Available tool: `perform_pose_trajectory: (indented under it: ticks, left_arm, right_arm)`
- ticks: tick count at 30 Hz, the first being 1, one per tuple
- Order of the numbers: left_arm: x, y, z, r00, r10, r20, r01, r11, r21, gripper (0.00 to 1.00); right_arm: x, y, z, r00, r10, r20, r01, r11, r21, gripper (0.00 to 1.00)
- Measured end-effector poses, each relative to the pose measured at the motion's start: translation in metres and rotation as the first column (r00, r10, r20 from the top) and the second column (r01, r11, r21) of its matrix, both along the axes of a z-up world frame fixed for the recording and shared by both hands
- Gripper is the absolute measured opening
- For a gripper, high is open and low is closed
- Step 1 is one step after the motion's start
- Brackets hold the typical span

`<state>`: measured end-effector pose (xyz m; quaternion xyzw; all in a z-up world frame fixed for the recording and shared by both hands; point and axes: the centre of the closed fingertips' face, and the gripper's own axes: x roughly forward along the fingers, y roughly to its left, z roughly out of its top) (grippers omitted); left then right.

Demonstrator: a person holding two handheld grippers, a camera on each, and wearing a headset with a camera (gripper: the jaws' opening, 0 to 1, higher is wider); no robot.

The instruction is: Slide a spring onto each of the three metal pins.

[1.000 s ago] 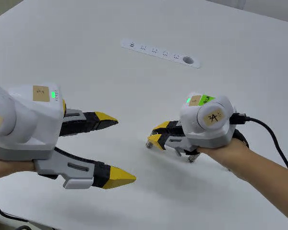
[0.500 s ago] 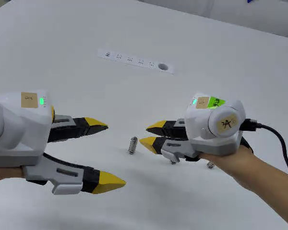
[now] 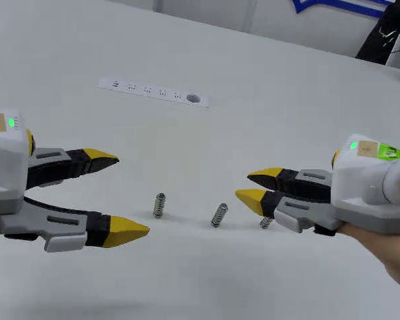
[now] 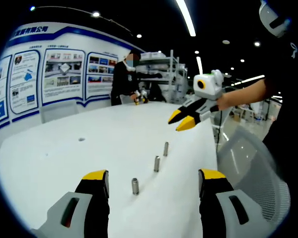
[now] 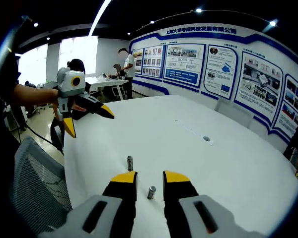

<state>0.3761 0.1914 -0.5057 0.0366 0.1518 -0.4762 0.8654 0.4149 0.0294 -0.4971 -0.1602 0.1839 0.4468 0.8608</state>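
– Springs look to be on all three pins, I think. So what is left to do?

– Check them, and do not bump them. The first spring, the middle spring and the last spring stand in a row on the bench, near its front edge and about midway along it. Move slow and high, so no jaw knocks one over.

– Is anything held?

– No. The left gripper is wide open with nothing in it. The right gripper is open just a little, and it is bare too.

– Where are the springs from the fingers?

– The first spring is just beside the left gripper's lower tip, not touching it. The last spring sits very near the right gripper's tips, partly tucked behind the lower one in the head view. I cannot tell if it is pushed all the way down. Look at that one first.
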Motion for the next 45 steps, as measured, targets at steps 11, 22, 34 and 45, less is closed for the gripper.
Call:
perform_pose_trajectory:
  ticks: [11,22,34,45]
  left_arm:
    - [0.011,0.001,0.003,0.997,0.073,0.001,-0.072,0.991,0.111,0.78]
    - [0.009,-0.005,0.022,0.994,0.112,-0.005,-0.111,0.987,0.113,0.93]
    - [0.006,-0.023,0.036,0.997,0.072,0.011,-0.073,0.994,0.086,1.00]
    - [0.008,-0.020,0.015,0.999,0.028,0.019,-0.030,0.986,0.162,1.00]
  right_arm:
    - [0.000,-0.078,0.001,0.999,0.023,-0.037,-0.023,1.000,0.017,0.27]
    - [-0.007,-0.097,-0.010,0.991,0.100,-0.090,-0.094,0.994,0.062,0.45]
    - [-0.007,-0.070,-0.005,0.972,0.226,-0.060,-0.217,0.968,0.127,0.67]
    - [-0.005,-0.065,-0.016,0.959,0.276,-0.069,-0.275,0.961,0.026,0.88]
